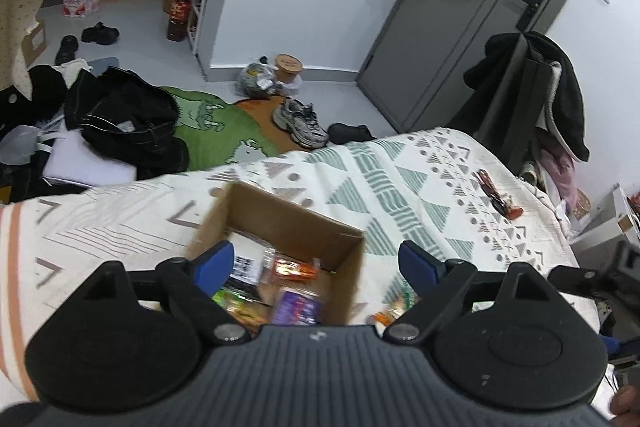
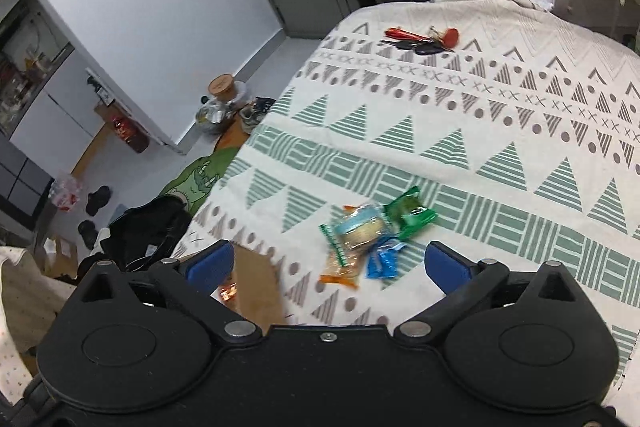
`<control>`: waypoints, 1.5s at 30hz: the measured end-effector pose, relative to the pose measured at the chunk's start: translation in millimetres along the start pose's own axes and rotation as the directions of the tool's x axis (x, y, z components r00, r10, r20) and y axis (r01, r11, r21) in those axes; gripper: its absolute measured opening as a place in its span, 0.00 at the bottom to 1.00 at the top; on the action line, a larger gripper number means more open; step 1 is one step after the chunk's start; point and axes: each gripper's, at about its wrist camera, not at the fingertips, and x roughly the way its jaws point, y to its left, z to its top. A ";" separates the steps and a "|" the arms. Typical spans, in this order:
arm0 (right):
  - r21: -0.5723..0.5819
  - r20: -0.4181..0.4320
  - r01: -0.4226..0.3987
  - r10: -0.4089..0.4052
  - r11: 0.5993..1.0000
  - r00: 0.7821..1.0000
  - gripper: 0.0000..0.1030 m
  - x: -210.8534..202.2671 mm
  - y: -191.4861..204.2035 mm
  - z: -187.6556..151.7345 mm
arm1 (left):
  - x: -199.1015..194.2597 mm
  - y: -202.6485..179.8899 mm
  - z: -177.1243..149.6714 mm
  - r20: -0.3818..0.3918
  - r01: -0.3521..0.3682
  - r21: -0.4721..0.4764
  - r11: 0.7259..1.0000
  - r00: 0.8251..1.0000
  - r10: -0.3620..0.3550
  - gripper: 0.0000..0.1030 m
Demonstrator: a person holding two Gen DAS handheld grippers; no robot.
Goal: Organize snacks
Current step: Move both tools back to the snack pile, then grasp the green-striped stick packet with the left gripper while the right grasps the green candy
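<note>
Left wrist view: left tongs released, empty, over open box on bed; wrapped snacks inside. Right tongs released, empty, above loose snacks on the bedspread, beside the box. Keys well apart.

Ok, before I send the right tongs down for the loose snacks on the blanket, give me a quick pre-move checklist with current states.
1. Right tongs open and empty: ok.
2. Left tongs open, holding nothing over the brown cardboard box: ok.
3. Box open on top, with room left beside the packets already inside: ok.
4. Loose pile in reach ahead of the right tongs, green foil packet, small blue wrapper, clear orange-edged packet: ok.
5. Packets separated enough for a single pick: not ok, they overlap.
6. Bunch of red and black keys away from the pile, farther along the patterned blanket: ok.
</note>
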 end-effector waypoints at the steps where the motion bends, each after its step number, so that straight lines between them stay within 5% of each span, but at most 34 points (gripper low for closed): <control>1: 0.007 -0.001 0.000 0.000 1.000 1.000 0.98 3.2 -6.2 1.0 | 1.7 -5.1 -1.8 -0.002 0.006 0.005 1.000 1.000 -0.006 0.86; 14: 0.174 -0.032 -0.127 0.134 0.977 0.990 0.71 49.2 -87.8 11.9 | 44.9 -73.3 -27.4 -0.050 0.034 0.067 0.997 0.998 -0.031 0.86; 45: 0.391 -0.144 -0.127 0.197 0.912 0.970 0.62 166.0 -151.9 20.4 | 193.0 -146.4 -72.2 -0.223 -0.025 0.076 0.997 0.974 0.041 0.83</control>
